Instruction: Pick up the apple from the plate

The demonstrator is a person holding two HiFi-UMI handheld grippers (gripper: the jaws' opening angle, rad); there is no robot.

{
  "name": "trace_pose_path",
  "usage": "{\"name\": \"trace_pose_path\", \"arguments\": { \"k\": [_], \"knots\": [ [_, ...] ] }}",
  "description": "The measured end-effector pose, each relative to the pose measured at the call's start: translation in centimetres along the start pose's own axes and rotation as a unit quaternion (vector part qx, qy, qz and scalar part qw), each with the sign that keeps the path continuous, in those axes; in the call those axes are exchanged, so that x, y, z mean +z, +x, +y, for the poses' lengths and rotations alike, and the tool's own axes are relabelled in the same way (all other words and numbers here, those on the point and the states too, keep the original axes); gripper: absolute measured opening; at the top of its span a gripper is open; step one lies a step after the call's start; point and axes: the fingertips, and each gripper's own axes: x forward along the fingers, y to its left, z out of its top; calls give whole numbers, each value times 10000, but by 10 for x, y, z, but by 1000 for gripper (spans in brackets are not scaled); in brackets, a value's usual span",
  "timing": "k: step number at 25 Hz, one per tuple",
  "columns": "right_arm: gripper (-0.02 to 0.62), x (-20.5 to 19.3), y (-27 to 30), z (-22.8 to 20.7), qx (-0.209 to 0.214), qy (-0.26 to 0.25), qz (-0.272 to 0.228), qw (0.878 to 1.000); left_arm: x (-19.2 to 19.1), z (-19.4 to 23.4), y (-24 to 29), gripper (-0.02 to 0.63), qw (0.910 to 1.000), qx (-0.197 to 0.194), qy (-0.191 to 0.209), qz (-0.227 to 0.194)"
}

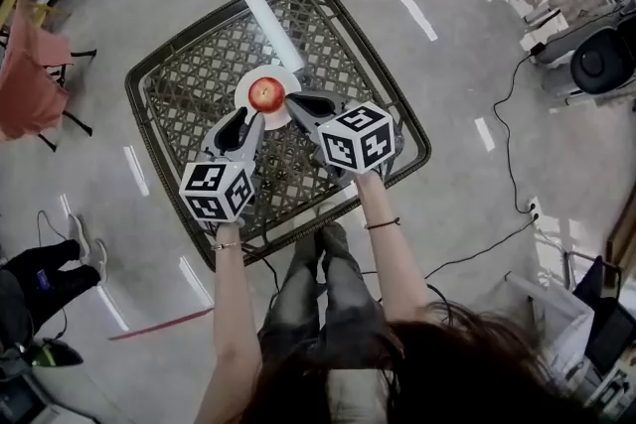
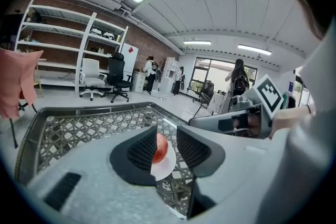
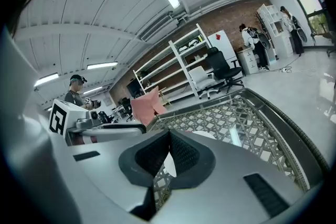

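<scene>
Apple (image 1: 265, 94) sits on a white plate (image 1: 245, 86) in the middle of the lattice table (image 1: 159, 129), with both grippers just beside it.
Left gripper (image 2: 167, 140): jaws slightly apart, apple seen through the gap, apparently untouched. Right gripper (image 3: 168, 136): jaws pressed together with nothing between them, tips near the plate's edge.

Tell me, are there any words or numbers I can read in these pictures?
No words or numbers can be read anywhere.
Left marker cube and right marker cube: black-and-white square patterns only, no letters.
Red sign on the white cabinet: too small to read.
</scene>
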Motion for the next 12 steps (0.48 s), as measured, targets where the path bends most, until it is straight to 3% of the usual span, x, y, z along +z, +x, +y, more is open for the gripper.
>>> {"name": "trace_pose_path", "arguments": {
  "k": [6, 12],
  "knots": [
    [9, -11, 9, -8, -30, 23, 107, 9999, -7, 8, 10, 123, 9999, -10, 92, 110],
    [9, -25, 16, -27, -46, -43, 144, 9999, -21, 17, 32, 186, 9996, 54, 213, 156]
  ]
}}
